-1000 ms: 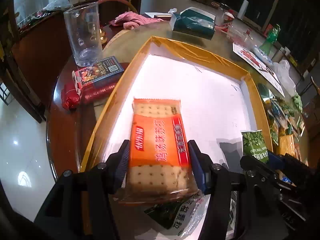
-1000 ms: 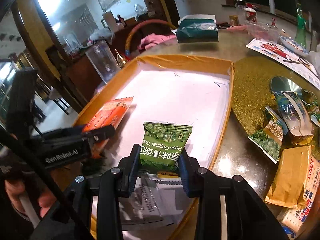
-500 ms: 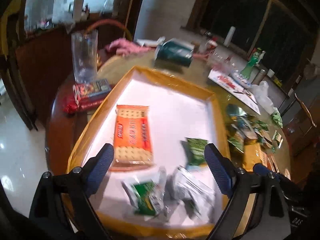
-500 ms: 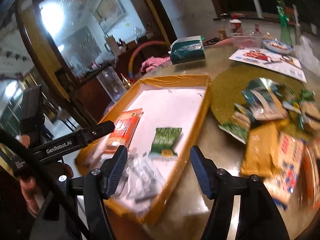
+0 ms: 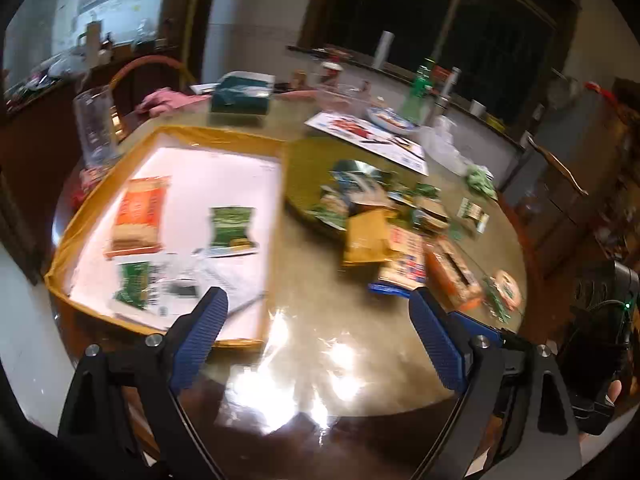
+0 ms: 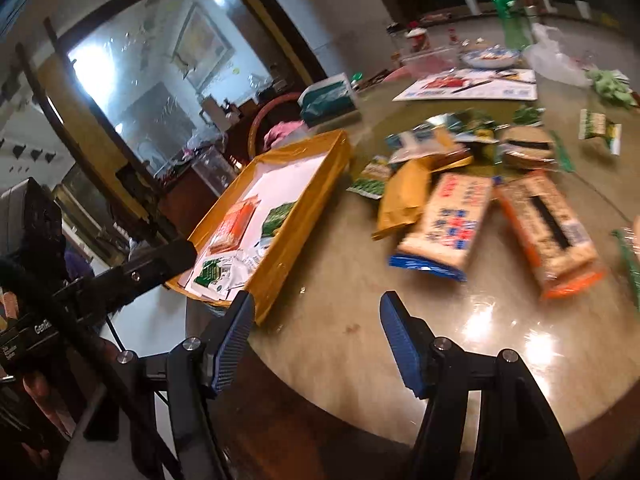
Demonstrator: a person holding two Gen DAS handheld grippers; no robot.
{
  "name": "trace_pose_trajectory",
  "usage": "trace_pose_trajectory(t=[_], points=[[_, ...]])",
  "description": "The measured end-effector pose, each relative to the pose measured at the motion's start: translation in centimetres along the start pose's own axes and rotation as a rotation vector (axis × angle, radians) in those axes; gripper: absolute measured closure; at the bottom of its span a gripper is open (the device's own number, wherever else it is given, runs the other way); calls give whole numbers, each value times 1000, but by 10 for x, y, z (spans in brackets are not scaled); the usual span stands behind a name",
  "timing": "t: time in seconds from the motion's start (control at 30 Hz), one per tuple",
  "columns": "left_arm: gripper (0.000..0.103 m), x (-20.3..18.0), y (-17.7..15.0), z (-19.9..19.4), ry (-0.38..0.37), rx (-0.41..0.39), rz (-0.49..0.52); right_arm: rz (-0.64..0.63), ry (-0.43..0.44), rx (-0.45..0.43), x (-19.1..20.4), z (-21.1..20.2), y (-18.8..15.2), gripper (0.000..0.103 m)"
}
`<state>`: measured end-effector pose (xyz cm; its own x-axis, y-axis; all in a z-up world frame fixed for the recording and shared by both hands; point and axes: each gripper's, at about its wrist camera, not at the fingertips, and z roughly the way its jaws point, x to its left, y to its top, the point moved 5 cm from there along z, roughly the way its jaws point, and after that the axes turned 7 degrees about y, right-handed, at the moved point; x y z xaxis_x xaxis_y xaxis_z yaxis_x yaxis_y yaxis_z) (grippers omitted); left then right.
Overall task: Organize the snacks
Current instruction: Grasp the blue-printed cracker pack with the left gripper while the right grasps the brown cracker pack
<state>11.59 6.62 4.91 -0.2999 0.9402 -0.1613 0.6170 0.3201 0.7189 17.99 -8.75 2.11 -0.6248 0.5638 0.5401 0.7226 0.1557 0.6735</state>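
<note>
– Your left camera?
– My left tool (image 5: 316, 336) gapes empty at the table's (image 5: 320, 344) near edge; the orange cracker pack (image 5: 138, 218) lies in the yellow tray (image 5: 276, 220).

– Right camera?
– My right tool (image 6: 316, 336) is spread, empty; the tray's (image 6: 296, 216) wall half hides that pack (image 6: 236, 222). The loose snack pile (image 6: 480, 208) is blurred.

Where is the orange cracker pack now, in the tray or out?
In. The orange cracker pack lies flat on the yellow tray's white floor.
</note>
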Motion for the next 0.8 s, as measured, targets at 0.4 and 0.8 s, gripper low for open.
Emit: trace_pose_trajectory(t=[0.4, 0.8], points=[[11, -44, -22, 24, -9, 84, 95, 101, -26, -39, -47, -26, -14, 38], [11, -63, -38, 52, -40, 153, 121, 121, -106, -63, -89, -50, -9, 38]])
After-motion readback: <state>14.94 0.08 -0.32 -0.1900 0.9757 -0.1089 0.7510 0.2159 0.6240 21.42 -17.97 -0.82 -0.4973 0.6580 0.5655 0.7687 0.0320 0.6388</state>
